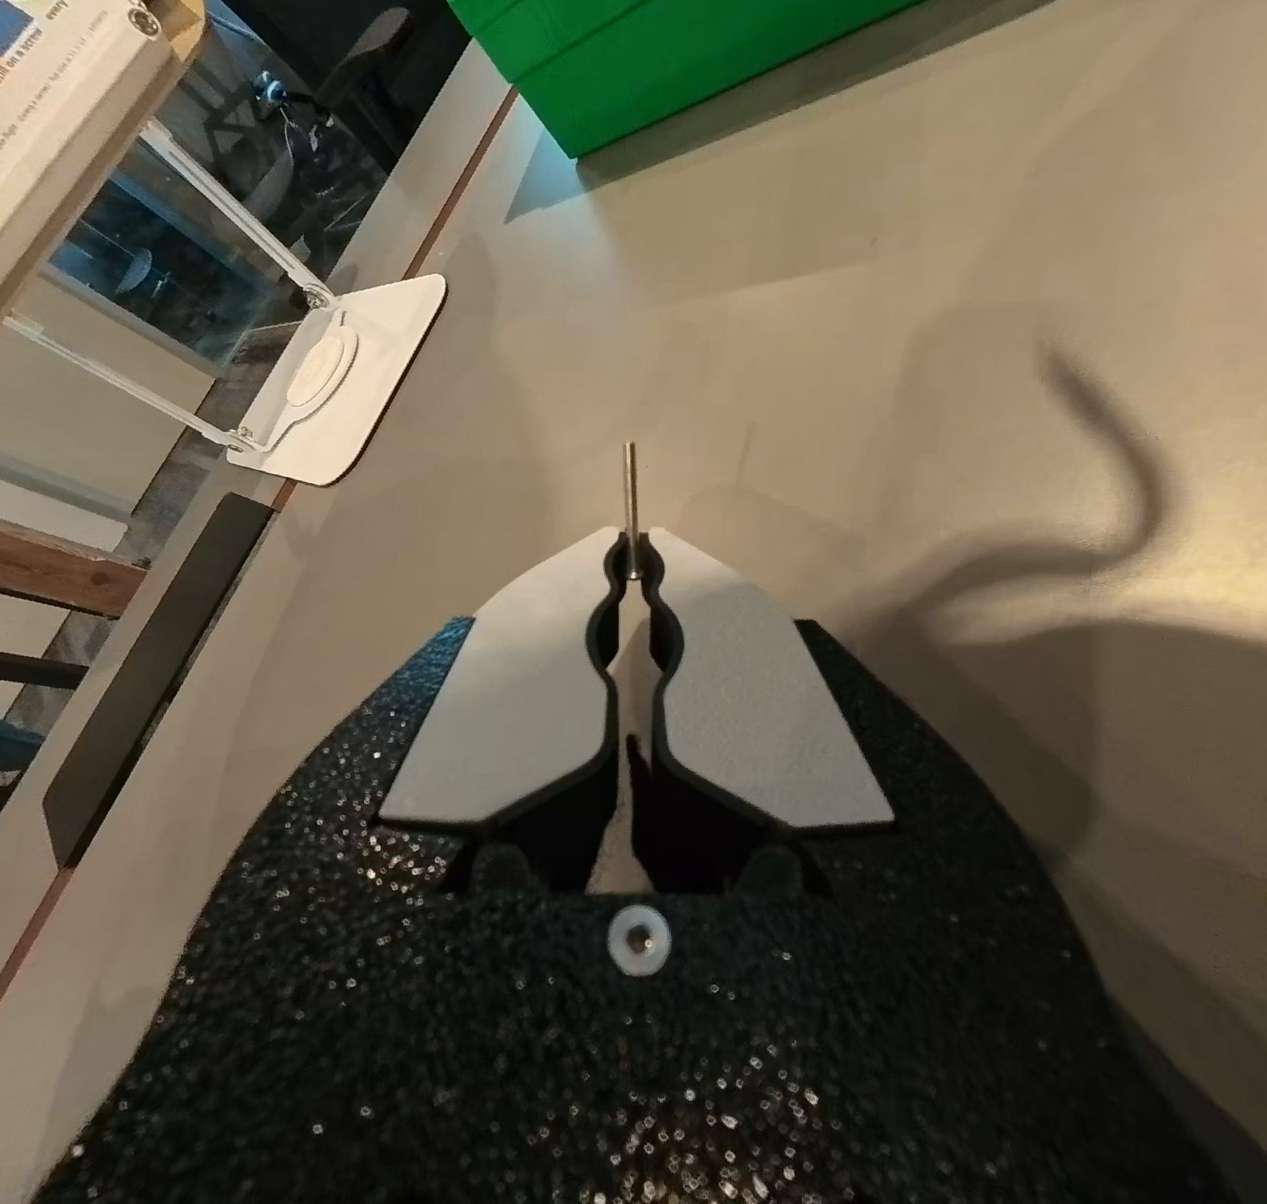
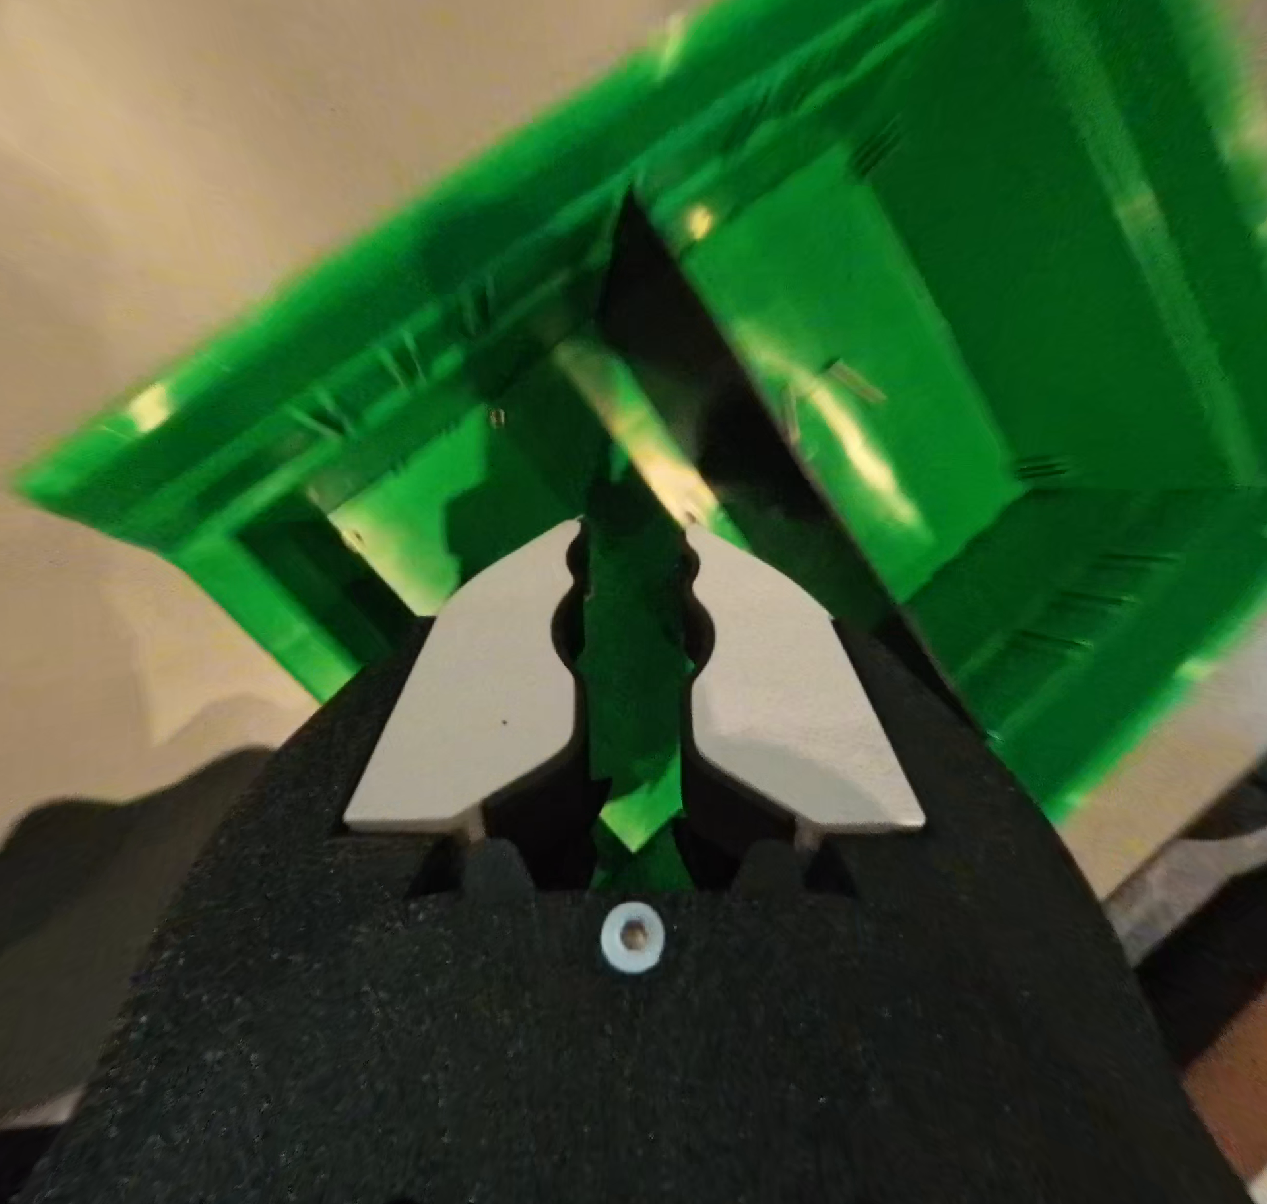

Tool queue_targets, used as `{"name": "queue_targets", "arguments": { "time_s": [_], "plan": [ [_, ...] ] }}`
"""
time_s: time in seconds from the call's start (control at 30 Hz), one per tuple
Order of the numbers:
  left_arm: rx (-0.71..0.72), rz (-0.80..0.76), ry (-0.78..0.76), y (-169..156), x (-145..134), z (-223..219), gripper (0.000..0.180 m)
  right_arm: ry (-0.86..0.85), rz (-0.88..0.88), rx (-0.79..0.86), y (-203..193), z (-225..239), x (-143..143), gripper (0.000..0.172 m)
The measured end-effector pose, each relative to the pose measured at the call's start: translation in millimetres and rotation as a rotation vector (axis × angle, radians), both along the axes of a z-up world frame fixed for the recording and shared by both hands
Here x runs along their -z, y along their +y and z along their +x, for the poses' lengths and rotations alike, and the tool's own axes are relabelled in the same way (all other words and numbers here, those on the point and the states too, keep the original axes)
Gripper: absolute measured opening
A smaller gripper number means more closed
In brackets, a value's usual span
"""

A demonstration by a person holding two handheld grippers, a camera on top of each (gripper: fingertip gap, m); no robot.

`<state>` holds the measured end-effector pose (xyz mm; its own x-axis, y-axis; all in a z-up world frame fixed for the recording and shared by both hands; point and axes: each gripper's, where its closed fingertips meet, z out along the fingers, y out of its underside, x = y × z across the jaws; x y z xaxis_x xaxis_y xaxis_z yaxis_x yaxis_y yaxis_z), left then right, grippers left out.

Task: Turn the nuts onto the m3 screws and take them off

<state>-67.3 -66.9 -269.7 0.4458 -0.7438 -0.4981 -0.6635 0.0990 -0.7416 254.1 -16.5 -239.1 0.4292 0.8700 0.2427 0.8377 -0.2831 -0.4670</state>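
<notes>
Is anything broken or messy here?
Nothing looks broken or spilled. The left gripper holds a thin screw straight out over the table. The right gripper hangs open over the green bin, though that view is blurry.

Green bin (image 2: 891, 280) motion-blurred, contents unreadable; screw (image 1: 629, 486) head hidden between fingers (image 1: 541, 657).

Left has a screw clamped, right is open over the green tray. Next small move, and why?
Probably lower the right hand-held gripper into the green plastic compartment tray and close on a nut. Its jaws stand apart with nothing between them, while the left hand-held gripper pinches the thin silver metal screw, bare shaft pointing forward, no nut on it. Small bright pieces in the tray are too blurred to identify.
</notes>
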Motion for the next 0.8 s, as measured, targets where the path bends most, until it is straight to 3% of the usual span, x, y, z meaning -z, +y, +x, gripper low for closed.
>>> {"name": "queue_targets", "arguments": {
  "time_s": [0.13, 0.2, 0.33, 0.43, 0.53, 0.8],
  "plan": [
    [0.011, 0.008, -0.021, -1, -4, 3, 0.002, 0.254, 0.229, -0.066, -27, -60, -85, 0.015],
    [0.021, 0.019, -0.031, -3, -6, 5, 0.002, 0.341, 0.245, -0.213, -55, -114, -100, 0.012],
    [0.046, 0.042, -0.044, -7, -11, 9, 0.002, 0.444, 0.251, -0.462, -98, -215, -85, 0.01],
    [0.07, 0.053, -0.069, -11, -15, 13, 0.002, 0.428, 0.273, -0.518, -95, -260, -54, 0.013],
    [0.087, 0.062, -0.064, -13, -16, 15, 0.002, 0.447, 0.21, -0.542, -93, -288, -31, 0.016],
    [0.096, 0.08, -0.067, -15, -20, 15, 0.002, 0.416, 0.144, -0.542, -85, -314, -13, 0.015]
  ]
}}
